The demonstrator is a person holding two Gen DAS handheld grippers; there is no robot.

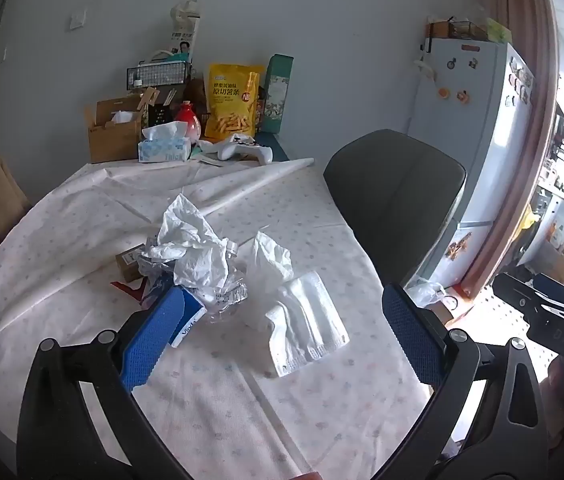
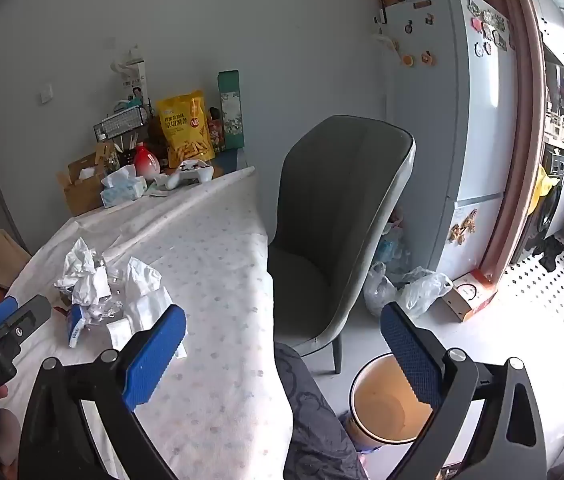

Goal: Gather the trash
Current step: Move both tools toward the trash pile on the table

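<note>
Left hand-held gripper (image 1: 282,332) spread wide (empty), above folded tissue (image 1: 305,320)

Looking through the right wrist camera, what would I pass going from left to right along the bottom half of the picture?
Pile of crumpled tissues → folded white napkin → grey chair → plastic bags on the floor → small cardboard box.

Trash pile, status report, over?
Left gripper and right gripper open, empty. Crumpled tissues and folded napkin on tablecloth. Bin on floor, unobstructed.
</note>
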